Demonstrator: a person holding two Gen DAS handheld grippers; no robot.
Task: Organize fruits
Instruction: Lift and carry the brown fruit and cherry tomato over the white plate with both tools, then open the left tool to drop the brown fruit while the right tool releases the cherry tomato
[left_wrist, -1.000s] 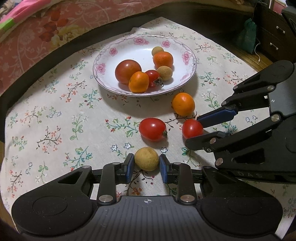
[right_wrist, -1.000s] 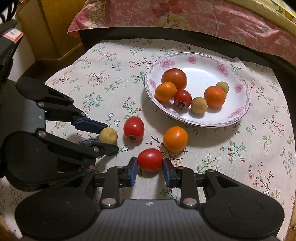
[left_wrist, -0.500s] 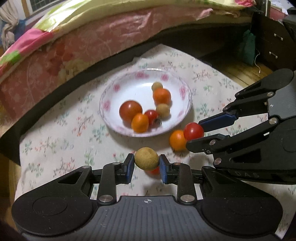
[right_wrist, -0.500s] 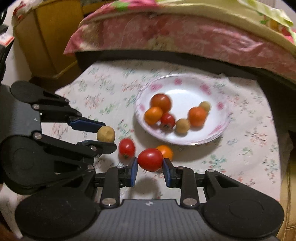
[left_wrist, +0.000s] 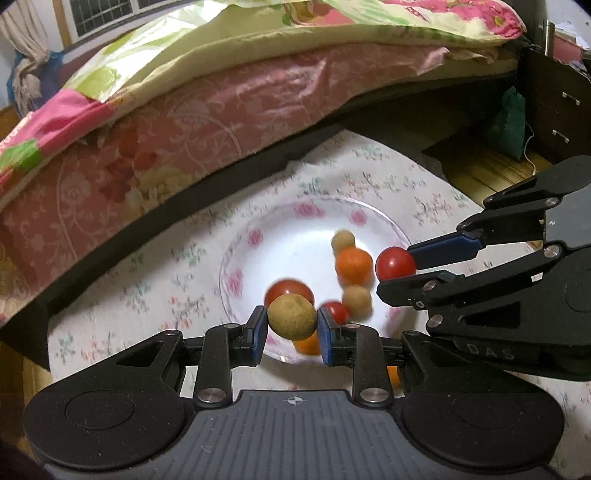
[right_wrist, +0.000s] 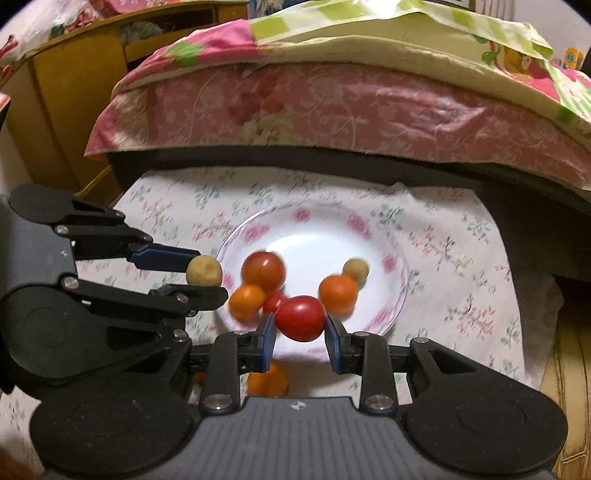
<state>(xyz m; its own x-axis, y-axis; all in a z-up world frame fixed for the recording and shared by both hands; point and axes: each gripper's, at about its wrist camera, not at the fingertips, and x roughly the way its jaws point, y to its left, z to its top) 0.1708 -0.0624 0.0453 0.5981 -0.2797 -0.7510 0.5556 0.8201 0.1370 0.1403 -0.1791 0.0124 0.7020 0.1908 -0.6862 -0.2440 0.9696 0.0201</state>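
A tan round fruit sits pinched between the blue pads of the left claw, lifted clear of the table and hanging over the near rim of the plate. A red tomato is pinched the same way in the right claw, also raised above the plate's near edge. Seen from the left wrist, the right claw comes in from the right side with the tomato at its tips; seen from the right wrist, the left claw comes in from the left with the tan fruit at its tips.

The white plate with pink flowers holds a large dark red tomato, two orange fruits, a small red tomato partly hidden and two small tan fruits. One more orange fruit lies on the flowered tablecloth just before the plate, partly hidden under the right claw. Behind the table stands a bed with a pink flowered cover and a green and pink quilt.
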